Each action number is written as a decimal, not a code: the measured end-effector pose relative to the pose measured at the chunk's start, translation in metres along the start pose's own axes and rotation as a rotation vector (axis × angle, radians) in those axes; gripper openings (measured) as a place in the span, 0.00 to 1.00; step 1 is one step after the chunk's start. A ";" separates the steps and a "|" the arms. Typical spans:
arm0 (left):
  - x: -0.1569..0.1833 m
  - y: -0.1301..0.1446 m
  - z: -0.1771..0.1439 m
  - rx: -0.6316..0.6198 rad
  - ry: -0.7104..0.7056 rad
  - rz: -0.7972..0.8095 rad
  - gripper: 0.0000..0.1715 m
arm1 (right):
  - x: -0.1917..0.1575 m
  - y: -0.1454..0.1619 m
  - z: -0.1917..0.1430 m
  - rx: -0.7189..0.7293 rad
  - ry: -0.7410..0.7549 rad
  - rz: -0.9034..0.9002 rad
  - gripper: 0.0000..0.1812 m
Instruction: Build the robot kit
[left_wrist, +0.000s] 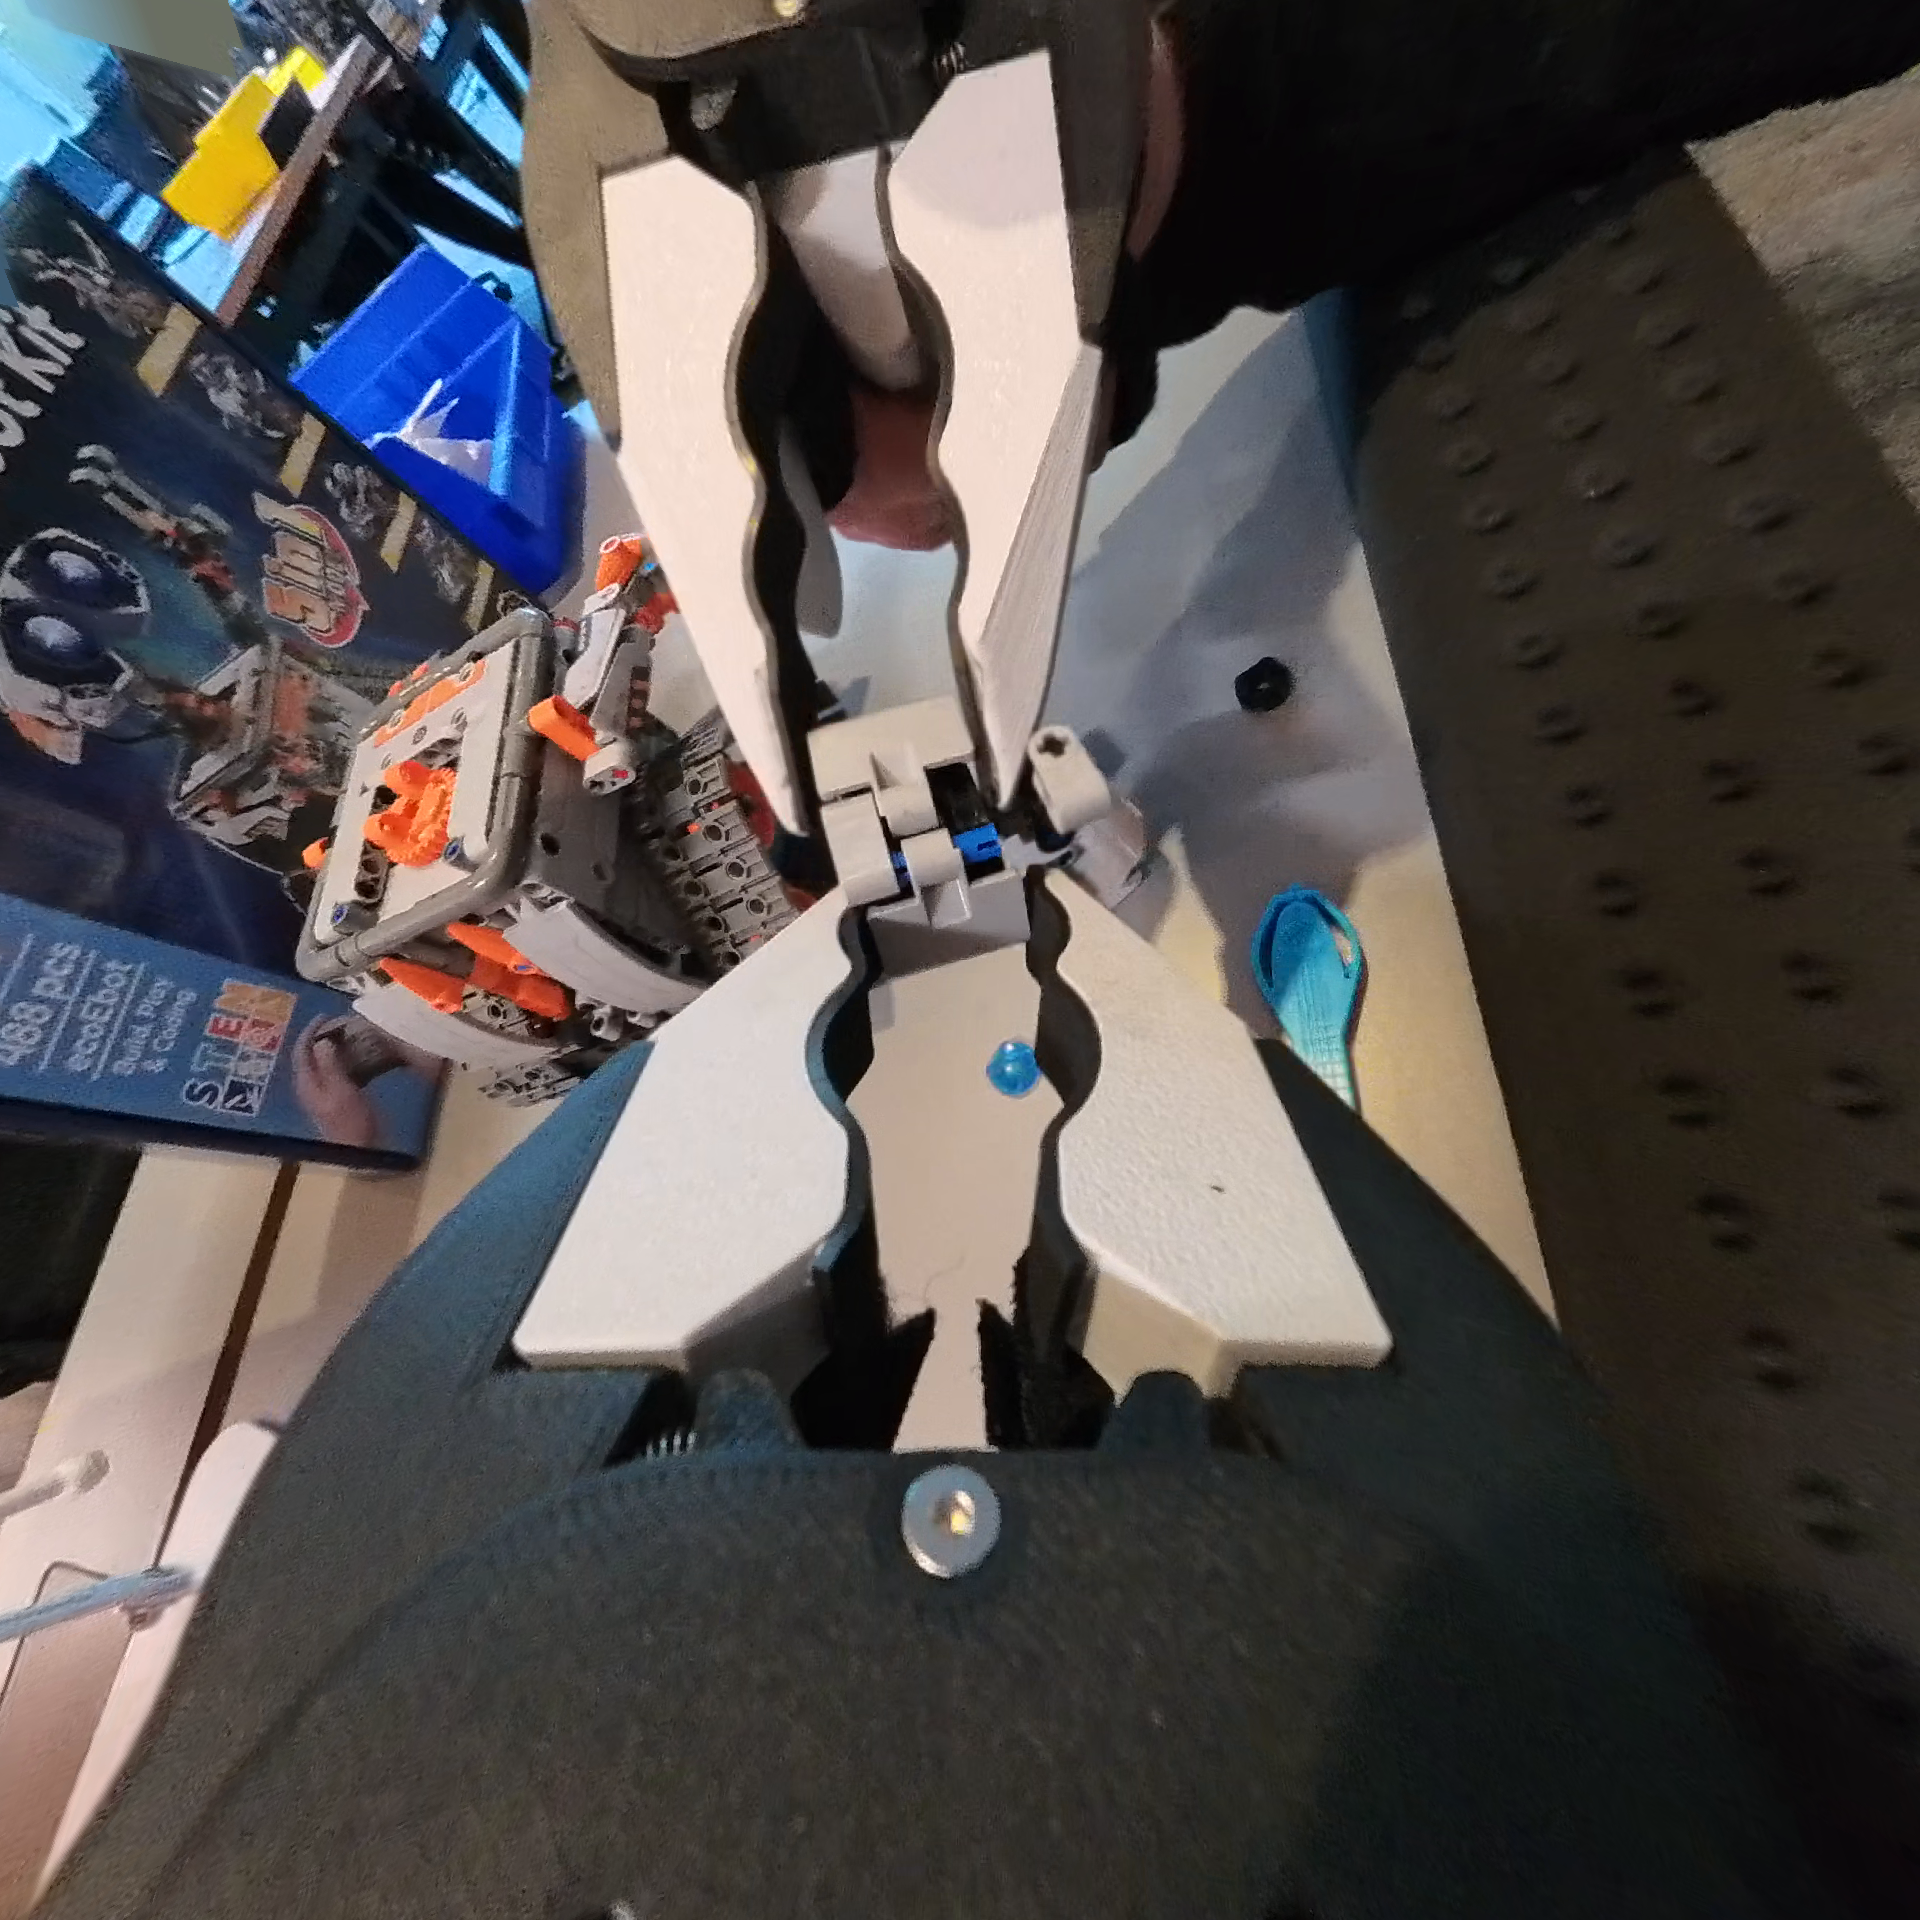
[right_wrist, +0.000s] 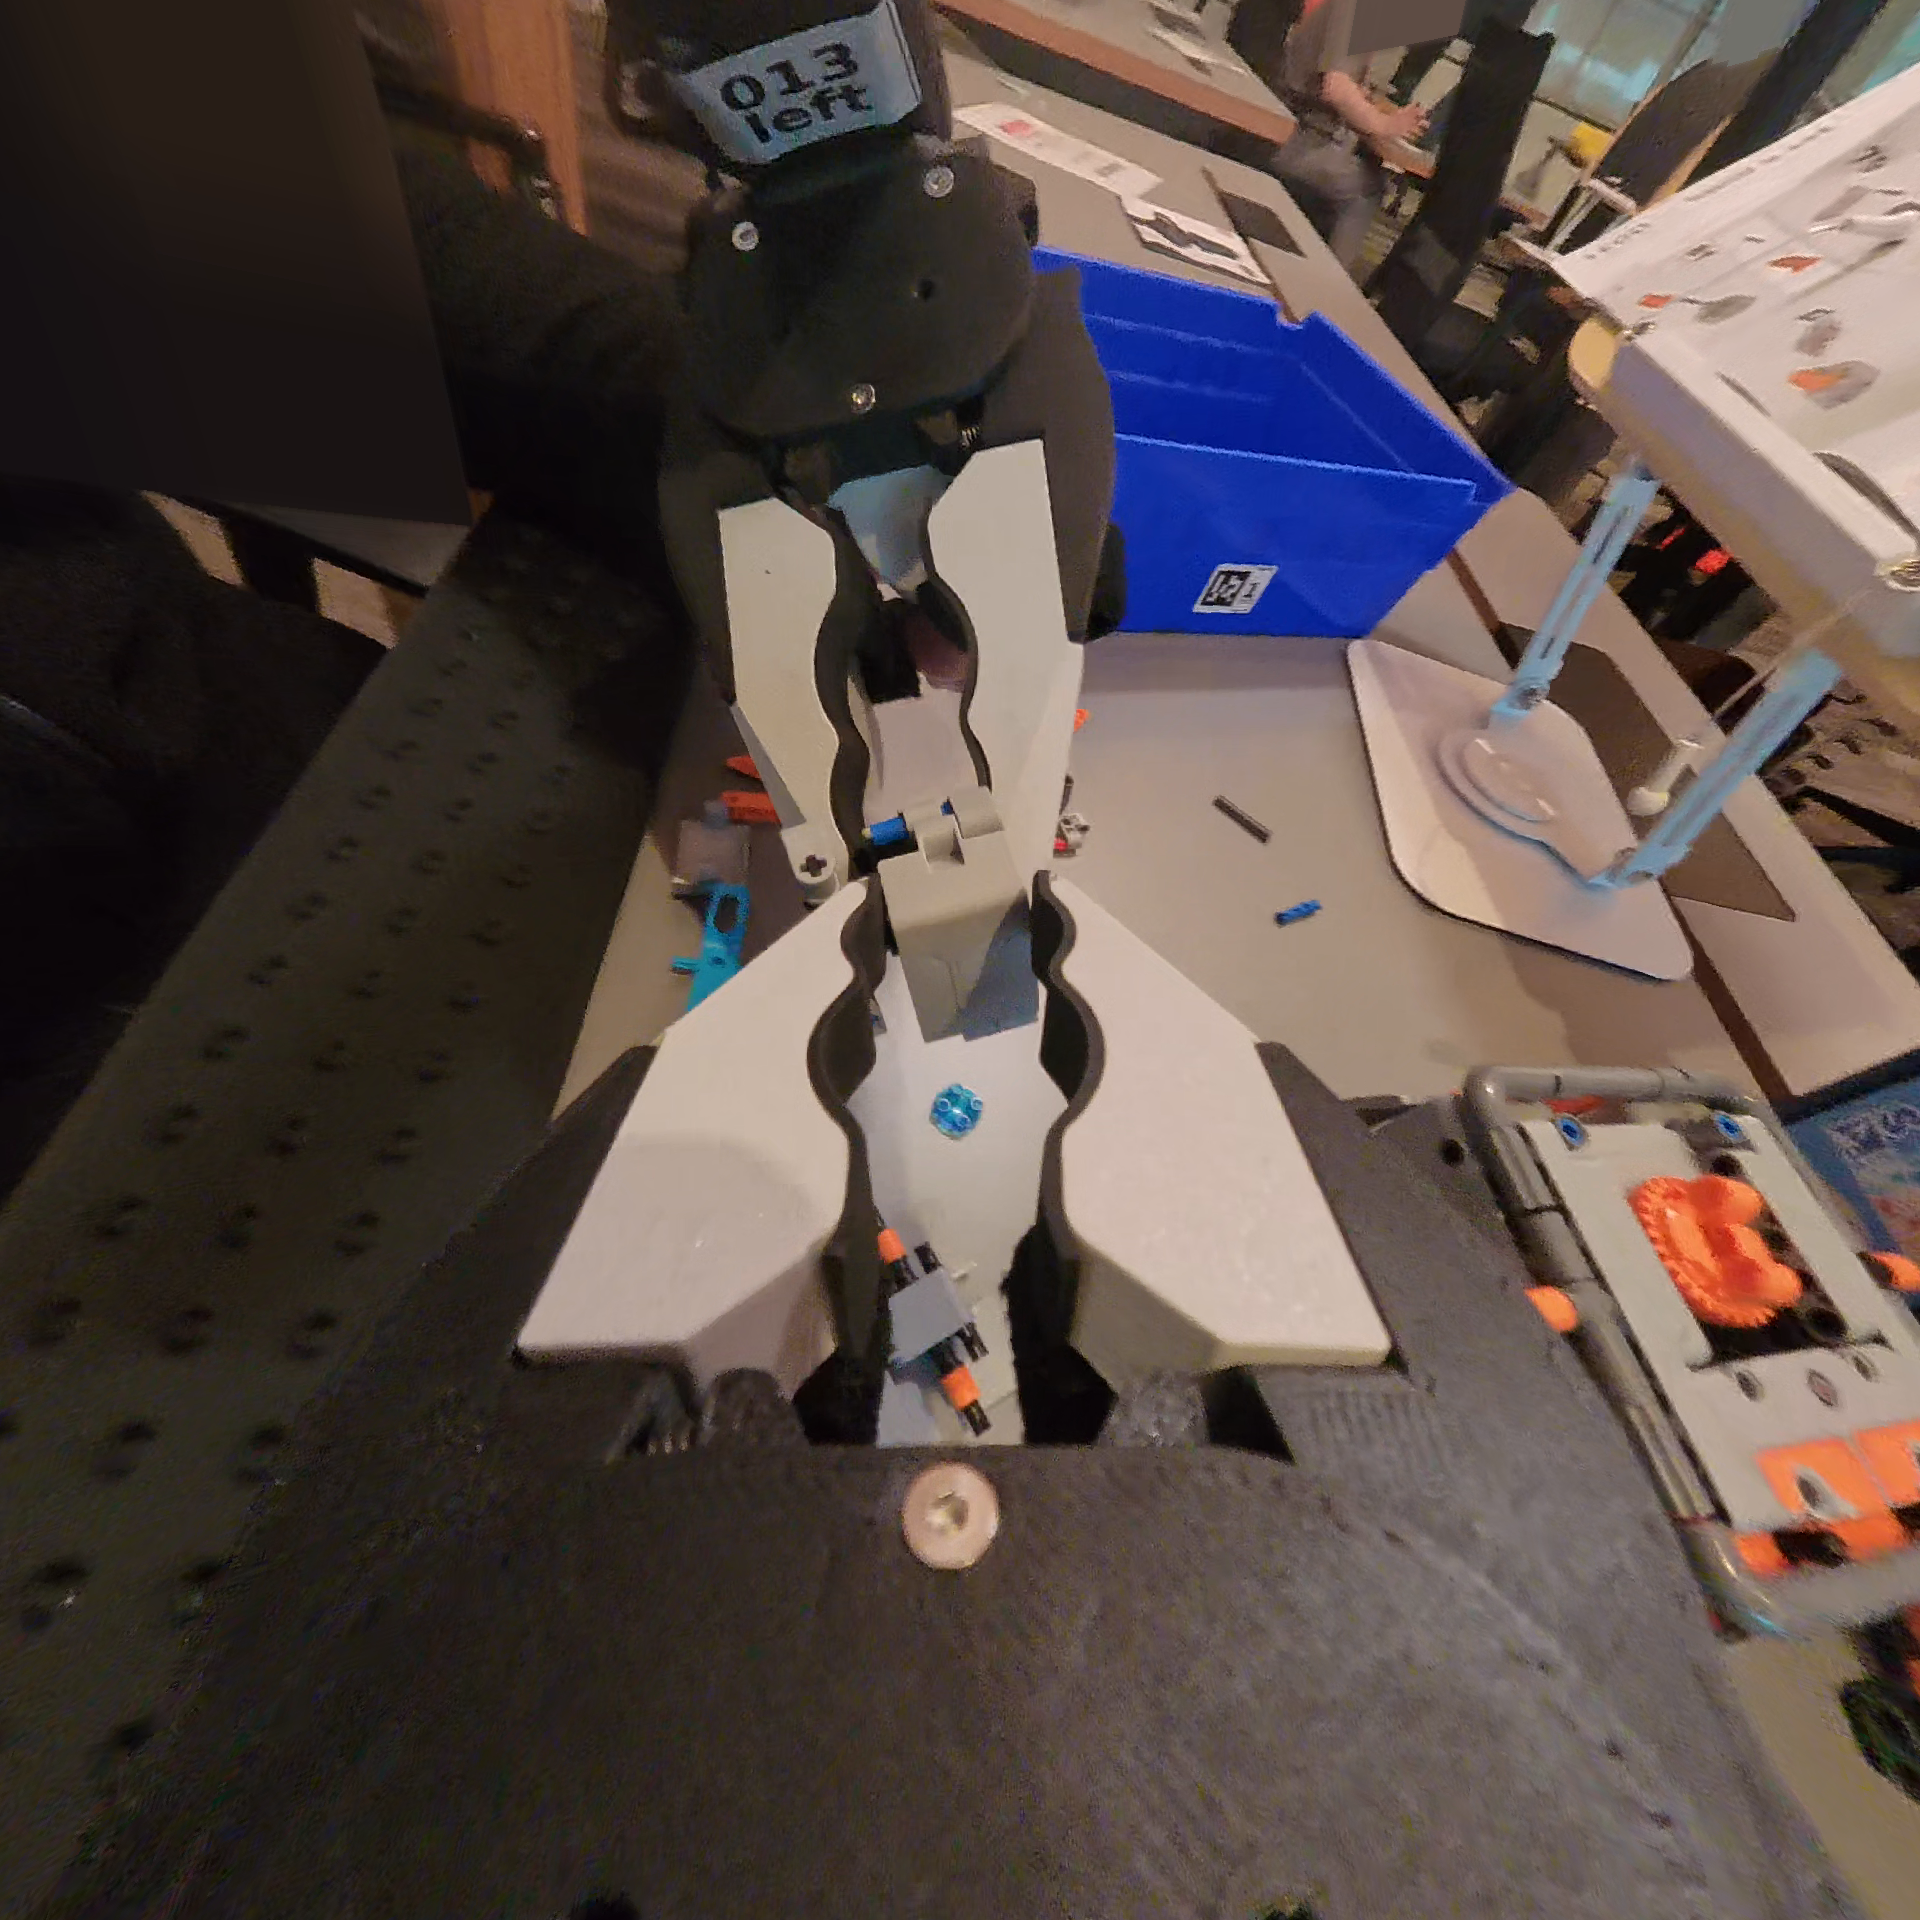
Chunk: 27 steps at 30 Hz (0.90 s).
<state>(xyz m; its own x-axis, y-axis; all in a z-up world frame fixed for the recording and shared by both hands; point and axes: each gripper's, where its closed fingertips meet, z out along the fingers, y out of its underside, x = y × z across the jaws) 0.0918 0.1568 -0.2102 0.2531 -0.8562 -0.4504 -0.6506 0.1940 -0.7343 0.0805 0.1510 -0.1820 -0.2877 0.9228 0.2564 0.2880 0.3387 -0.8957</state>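
A small grey brick assembly (left_wrist: 935, 862) with blue pins hangs between my two grippers above the pale table (left_wrist: 1195, 644). My left gripper (left_wrist: 945, 909) is shut on its grey block end. My right gripper (left_wrist: 899, 800) comes in from the opposite side and is shut on the hinged end. In the right wrist view, my right gripper (right_wrist: 956, 894) grips the grey block (right_wrist: 961, 966) and the left gripper (right_wrist: 914, 842) clamps the end with the blue pin. A pale cross-hole connector (left_wrist: 1065, 769) sticks out beside the fingertips.
On the table lie a blue round stud (right_wrist: 956, 1112), a teal tool (left_wrist: 1309, 977), loose pins (right_wrist: 1297, 911) and a grey-orange piece (right_wrist: 930, 1320). A grey-orange robot model (left_wrist: 488, 862), a printed box (left_wrist: 156, 623), a blue bin (right_wrist: 1268, 457), a black perforated board (right_wrist: 312, 935) and a white-based stand (right_wrist: 1507, 810) surround it. My left and right fingertips are right by each other. The blue round stud (right_wrist: 956, 1112) is about 10 cm from my left fingertips. It turns up in the left wrist view (left_wrist: 1013, 1059) as well.
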 end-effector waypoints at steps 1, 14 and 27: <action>-0.002 -0.001 -0.001 0.006 -0.007 -0.008 0.14 | 0.001 0.001 -0.001 -0.005 0.008 -0.005 0.14; -0.004 0.013 0.000 -0.160 -0.064 0.084 0.14 | 0.002 0.015 0.002 -0.175 0.071 -0.077 0.13; 0.001 -0.007 -0.009 -0.012 0.017 0.006 0.14 | -0.008 -0.002 -0.004 -0.066 0.026 -0.101 0.13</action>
<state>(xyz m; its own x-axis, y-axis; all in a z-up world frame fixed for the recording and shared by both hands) 0.0899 0.1502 -0.2008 0.2368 -0.8633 -0.4458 -0.6609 0.1932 -0.7252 0.0861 0.1442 -0.1807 -0.2951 0.8874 0.3541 0.3189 0.4408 -0.8390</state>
